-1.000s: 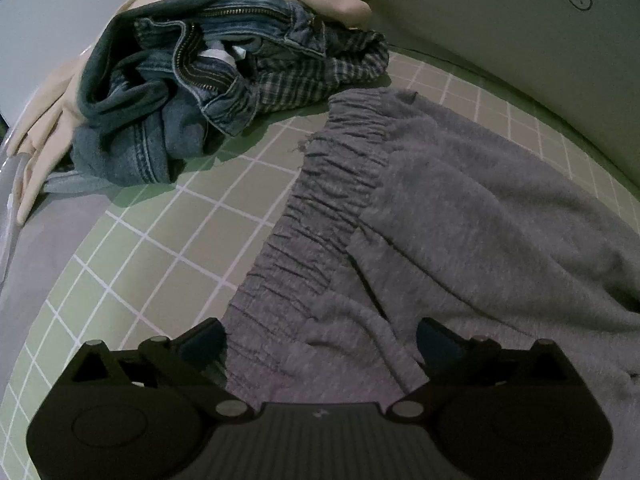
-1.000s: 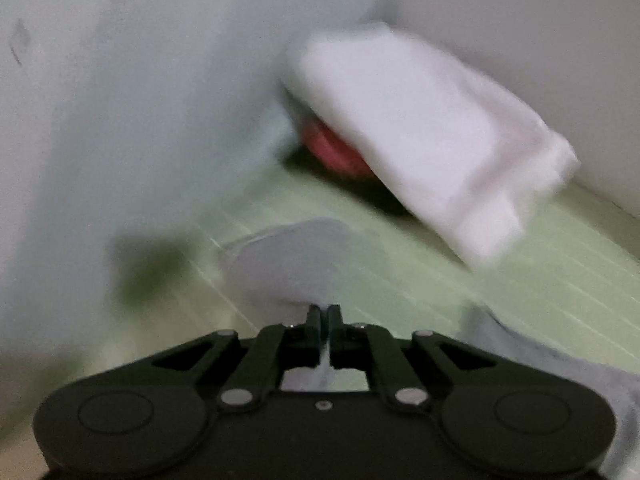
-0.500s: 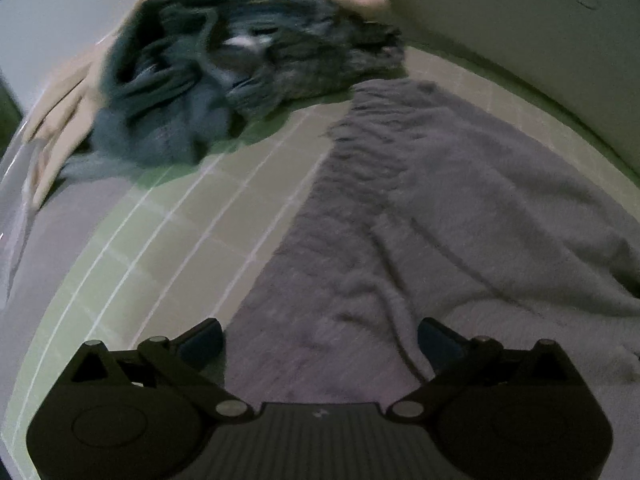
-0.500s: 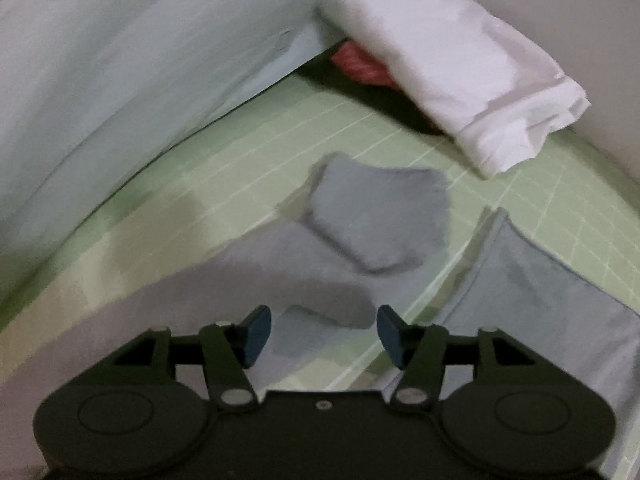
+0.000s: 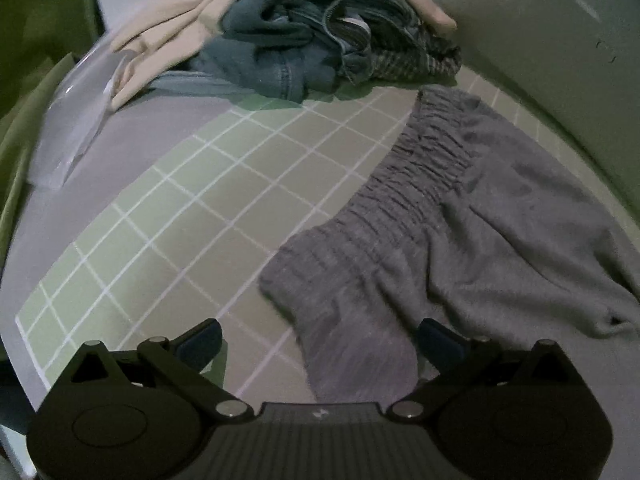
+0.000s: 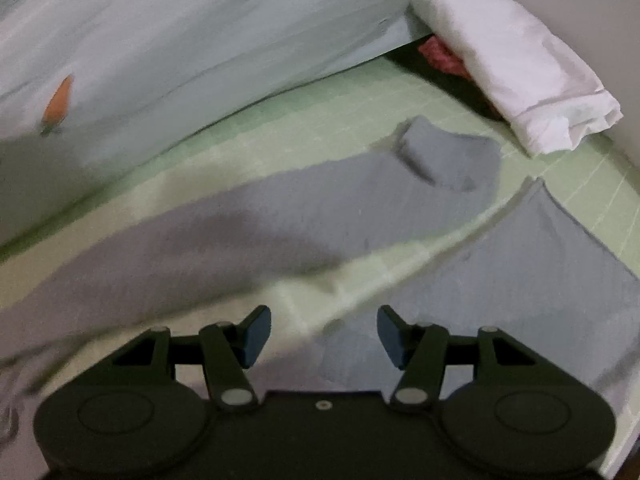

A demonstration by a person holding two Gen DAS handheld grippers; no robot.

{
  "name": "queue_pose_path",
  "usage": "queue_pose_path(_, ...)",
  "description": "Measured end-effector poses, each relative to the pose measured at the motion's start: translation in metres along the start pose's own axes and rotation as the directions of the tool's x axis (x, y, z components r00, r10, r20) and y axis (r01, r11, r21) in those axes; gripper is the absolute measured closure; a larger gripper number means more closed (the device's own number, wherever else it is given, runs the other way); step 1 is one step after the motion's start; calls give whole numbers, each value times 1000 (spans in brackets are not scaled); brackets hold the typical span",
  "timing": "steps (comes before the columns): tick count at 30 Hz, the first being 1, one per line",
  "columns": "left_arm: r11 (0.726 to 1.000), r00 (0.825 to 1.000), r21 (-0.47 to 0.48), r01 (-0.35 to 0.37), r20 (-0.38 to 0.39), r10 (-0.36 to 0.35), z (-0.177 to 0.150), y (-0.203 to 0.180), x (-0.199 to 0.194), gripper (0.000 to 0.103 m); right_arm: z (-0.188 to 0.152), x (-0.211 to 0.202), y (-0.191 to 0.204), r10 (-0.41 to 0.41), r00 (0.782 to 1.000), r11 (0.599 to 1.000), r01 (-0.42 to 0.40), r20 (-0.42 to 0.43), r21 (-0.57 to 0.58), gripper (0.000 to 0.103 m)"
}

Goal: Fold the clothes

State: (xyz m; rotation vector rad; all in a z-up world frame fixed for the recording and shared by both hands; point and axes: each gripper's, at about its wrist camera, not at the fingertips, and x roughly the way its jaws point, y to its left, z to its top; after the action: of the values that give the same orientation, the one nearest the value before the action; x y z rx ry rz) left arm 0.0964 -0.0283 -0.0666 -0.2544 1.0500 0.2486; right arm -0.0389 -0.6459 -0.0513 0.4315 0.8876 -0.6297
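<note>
1. On the green mat [image 5: 224, 184] lay the grey trousers [image 5: 460, 240], both grippers (left gripper [image 5: 320, 340], right gripper [image 6: 324, 334]) spread, holding nothing.
2. A neat fold probably needed both legs [image 6: 280, 216] straightened first.

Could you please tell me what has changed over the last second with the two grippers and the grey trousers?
The right gripper, shut on a grey trouser leg a second ago, has opened and let it drop onto the green mat. The left gripper has shifted sideways along the waistband, now showing more mat. It stayed open and empty, and the denim pile and folded white garment stayed put.
</note>
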Motion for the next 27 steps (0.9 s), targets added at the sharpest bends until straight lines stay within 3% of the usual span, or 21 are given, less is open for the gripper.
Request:
queue_pose_path(2,999,999,-10,35,-1,-35,-4,6,0,8,-13,-7,2,13,1000,1000,-13,-10,-16,43)
queue_pose_path(6,996,997,61,68,33,-70,-9,1,-1,38,-40,-19,6,38,999,998,-40,-31,-48,43)
queue_pose_path(8,993,996,91,70,40,-74,-10,-1,-3,60,-50,-25,7,40,999,997,-42,-37,-65,43)
queue_pose_path(9,994,997,90,69,40,-73,-11,0,-3,85,-55,-27,7,39,998,997,-42,-41,-71,43)
queue_pose_path(10,994,997,88,68,41,-71,-12,0,-4,98,-60,-28,7,38,998,996,-42,-45,-77,43)
queue_pose_path(16,996,997,83,-19,75,13,-27,30,-15,100,-78,-30,3,41,996,995,-49,-83,-86,43)
queue_pose_path(20,997,995,7,-74,68,74,-39,68,-23,99,-85,-27,0,52,994,994,-61,-97,-91,43)
queue_pose_path(24,985,985,-37,-168,39,170,-48,82,-30,99,-85,-27,-7,67,992,993,-76,-107,-87,43)
queue_pose_path(26,985,986,-71,-161,25,163,-49,82,-35,82,-81,-27,-14,79,993,993,-87,-91,-82,37)
queue_pose_path(27,986,988,-80,-149,32,152,-49,78,-38,59,-78,-27,-20,87,993,993,-92,-78,-75,29)
